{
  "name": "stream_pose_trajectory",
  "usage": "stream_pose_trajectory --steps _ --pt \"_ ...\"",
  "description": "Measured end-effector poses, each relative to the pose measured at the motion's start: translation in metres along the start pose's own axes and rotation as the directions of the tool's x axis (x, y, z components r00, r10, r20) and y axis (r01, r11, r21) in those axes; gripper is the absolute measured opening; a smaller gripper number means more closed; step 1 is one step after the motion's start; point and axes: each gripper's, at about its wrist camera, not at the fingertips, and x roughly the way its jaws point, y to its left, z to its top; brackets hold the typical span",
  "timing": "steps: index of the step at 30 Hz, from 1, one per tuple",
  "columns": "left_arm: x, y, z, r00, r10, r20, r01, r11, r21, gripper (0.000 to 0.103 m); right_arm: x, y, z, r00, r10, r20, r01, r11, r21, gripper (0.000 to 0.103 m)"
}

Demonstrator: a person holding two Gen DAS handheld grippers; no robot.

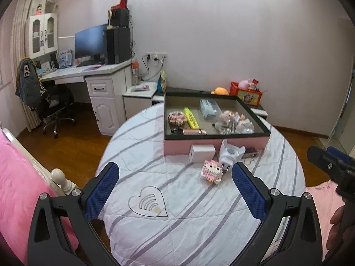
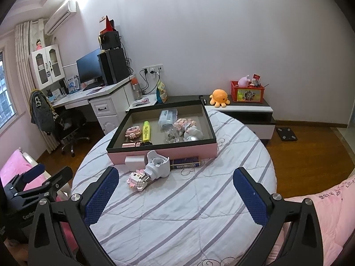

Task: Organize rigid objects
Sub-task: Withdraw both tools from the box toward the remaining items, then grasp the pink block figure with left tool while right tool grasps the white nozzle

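Observation:
A shallow pink box (image 1: pixel 177 147) (image 2: pixel 190 150) with a dark rim sits on a round striped cushion (image 1: pixel 182 210) (image 2: pixel 188 210). It holds a yellow highlighter (image 1: pixel 190 118) (image 2: pixel 146 130), a pink tube (image 1: pixel 193 131), a pink block piece (image 1: pixel 176 118), a clear case (image 1: pixel 209 108) and small dolls (image 1: pixel 230 117). In front of the box lie a white charger cube (image 1: pixel 202 153) (image 2: pixel 134 163), a white plug device (image 1: pixel 230 153) (image 2: pixel 156 166), a pink block figure (image 1: pixel 212 171) (image 2: pixel 137 180) and a dark blue flat box (image 2: pixel 186 162). My left gripper (image 1: pixel 175 188) hovers open short of them. My right gripper (image 2: pixel 175 190) is open too.
A white desk (image 1: pixel 88 71) with a monitor and an office chair (image 1: pixel 51 102) stand at the left. A low cabinet (image 2: pixel 244 108) with an orange plush and a red crate lies behind the cushion. Pink bedding (image 1: pixel 20 177) flanks both sides. Wooden floor surrounds.

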Motion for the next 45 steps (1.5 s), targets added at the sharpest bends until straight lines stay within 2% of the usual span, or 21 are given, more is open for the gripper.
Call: stream_pose_trajectory --steps 6,15,20,23,26,28,30,32,35,37,39,45 --pt "0.034 -0.010 -0.013 0.997 -0.013 -0.083 0.016 0.999 0.028 0.103 0.023 -0.010 -0.003 0.999 -0.006 -0.048 0.007 1.000 0.023 0.103" --pt "0.082 -0.030 -0.017 0.988 -0.021 -0.156 0.034 0.996 0.082 0.103 0.067 -0.026 -0.012 0.989 -0.015 -0.150 0.022 0.999 0.041 0.103" --pt "0.112 -0.041 -0.019 0.979 -0.033 -0.204 0.055 0.993 0.106 0.103 0.094 -0.028 -0.014 0.979 0.013 -0.204 -0.004 0.999 0.048 0.103" --pt "0.132 -0.046 -0.019 0.966 -0.065 -0.249 0.089 0.992 0.089 0.103 0.105 -0.027 -0.014 0.976 0.020 -0.217 -0.010 0.999 0.049 0.103" --pt "0.146 -0.050 -0.019 0.964 -0.065 -0.258 0.093 0.991 0.098 0.103 0.111 -0.030 -0.014 0.974 0.020 -0.228 -0.007 0.998 0.057 0.103" --pt "0.154 -0.051 -0.019 0.962 -0.059 -0.267 0.090 0.990 0.105 0.099 0.117 -0.034 -0.014 0.972 0.014 -0.236 0.001 0.998 0.065 0.103" --pt "0.164 -0.051 -0.020 0.954 -0.070 -0.291 0.103 0.990 0.099 0.089 0.121 -0.038 -0.014 0.969 0.010 -0.245 0.008 0.997 0.072 0.103" --pt "0.170 -0.050 -0.020 0.947 -0.089 -0.308 0.122 0.988 0.089 0.083 0.126 -0.040 -0.015 0.967 0.015 -0.253 0.005 0.997 0.077 0.103" --pt "0.168 -0.049 -0.019 0.947 -0.117 -0.299 0.152 0.984 0.097 0.064 0.138 -0.037 -0.015 0.963 0.037 -0.268 -0.016 0.996 0.082 0.103" --pt "0.169 -0.047 -0.018 0.945 -0.128 -0.302 0.163 0.982 0.092 0.056 0.145 -0.032 -0.014 0.960 0.057 -0.276 -0.036 0.996 0.080 0.103" --pt "0.169 -0.042 -0.017 0.944 -0.132 -0.301 0.163 0.983 0.081 0.044 0.154 -0.024 -0.013 0.954 0.087 -0.286 -0.068 0.995 0.075 0.103" --pt "0.167 -0.031 -0.018 0.946 -0.144 -0.291 0.166 0.985 0.050 0.044 0.180 0.004 -0.012 0.941 0.149 -0.304 -0.144 0.989 0.039 0.103"
